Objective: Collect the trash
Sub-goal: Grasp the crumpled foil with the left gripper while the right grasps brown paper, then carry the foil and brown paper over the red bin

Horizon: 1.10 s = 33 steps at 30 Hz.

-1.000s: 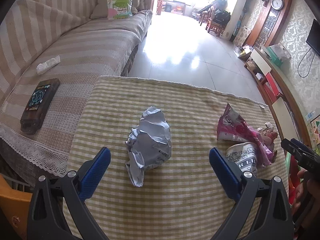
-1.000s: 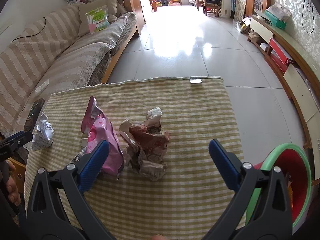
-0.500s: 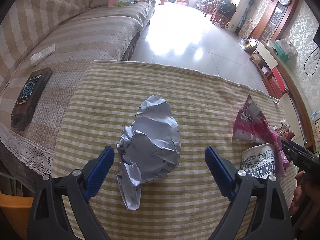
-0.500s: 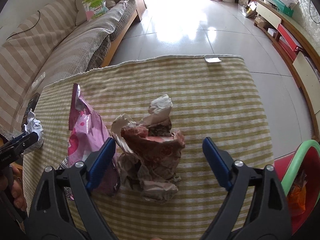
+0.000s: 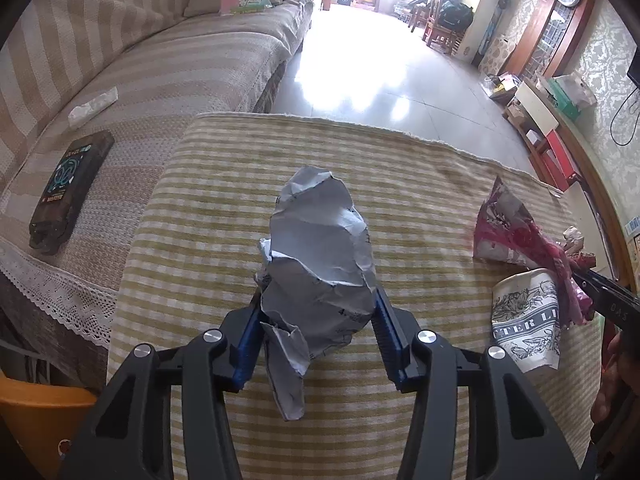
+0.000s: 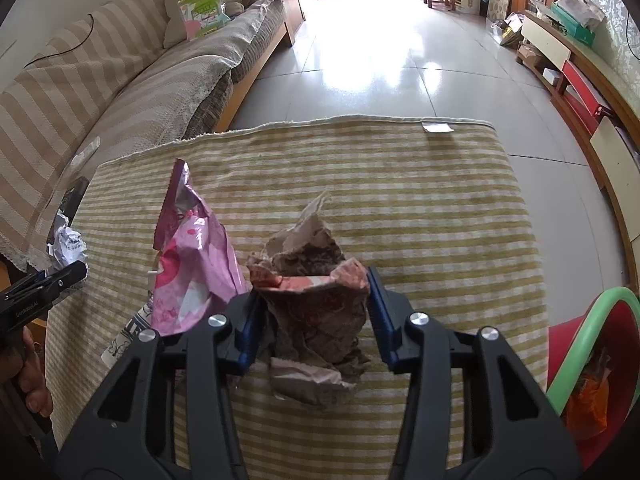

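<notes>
My left gripper (image 5: 316, 332) is shut on a crumpled white paper ball (image 5: 320, 256) on the green-striped tablecloth (image 5: 224, 208). My right gripper (image 6: 314, 312) is shut on a crumpled brown paper wrapper (image 6: 316, 304) on the same cloth (image 6: 440, 208). A pink snack bag (image 6: 192, 264) lies just left of the wrapper; it also shows in the left wrist view (image 5: 516, 232). A printed paper cup (image 5: 524, 316) lies on its side beside the bag. The white paper ball also shows at the far left of the right wrist view (image 6: 66, 246).
A red bin with a green rim (image 6: 592, 344) stands low at the table's right, with orange trash inside. A striped sofa (image 5: 120, 64) runs along the left, holding a dark box (image 5: 68, 184) and a tissue (image 5: 92, 106). Tiled floor lies beyond the table.
Both grippers moved forward and down and closed: the left on the white paper ball, the right on the brown wrapper. Both were open around them before.
</notes>
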Available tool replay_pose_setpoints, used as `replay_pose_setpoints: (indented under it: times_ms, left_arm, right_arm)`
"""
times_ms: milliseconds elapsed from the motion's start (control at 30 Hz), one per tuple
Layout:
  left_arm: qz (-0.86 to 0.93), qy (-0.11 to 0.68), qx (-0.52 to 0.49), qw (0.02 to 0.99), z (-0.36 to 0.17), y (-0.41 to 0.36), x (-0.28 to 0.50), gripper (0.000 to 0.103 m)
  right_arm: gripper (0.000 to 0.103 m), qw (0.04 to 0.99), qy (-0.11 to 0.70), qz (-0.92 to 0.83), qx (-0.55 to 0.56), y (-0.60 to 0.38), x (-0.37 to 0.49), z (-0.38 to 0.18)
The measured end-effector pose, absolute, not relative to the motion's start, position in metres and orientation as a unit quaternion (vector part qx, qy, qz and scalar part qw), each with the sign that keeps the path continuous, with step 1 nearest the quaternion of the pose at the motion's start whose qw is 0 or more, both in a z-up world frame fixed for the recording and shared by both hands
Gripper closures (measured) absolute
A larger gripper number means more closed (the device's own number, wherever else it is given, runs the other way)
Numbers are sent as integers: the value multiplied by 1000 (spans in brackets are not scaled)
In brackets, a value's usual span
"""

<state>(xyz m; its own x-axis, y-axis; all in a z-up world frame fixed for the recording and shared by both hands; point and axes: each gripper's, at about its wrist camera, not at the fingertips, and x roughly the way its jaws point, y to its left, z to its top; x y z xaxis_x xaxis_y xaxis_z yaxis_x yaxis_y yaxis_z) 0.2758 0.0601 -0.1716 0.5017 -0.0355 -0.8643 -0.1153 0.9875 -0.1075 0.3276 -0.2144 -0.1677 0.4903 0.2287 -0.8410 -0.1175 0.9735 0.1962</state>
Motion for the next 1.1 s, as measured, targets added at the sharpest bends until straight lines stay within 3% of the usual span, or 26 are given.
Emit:
replay_pose_setpoints:
  times_ms: [1100]
  left_arm:
    - [-26,425,-34,904,-70,2,149,56]
  right_arm:
    - [58,906,400,108,90,-255,184,-67]
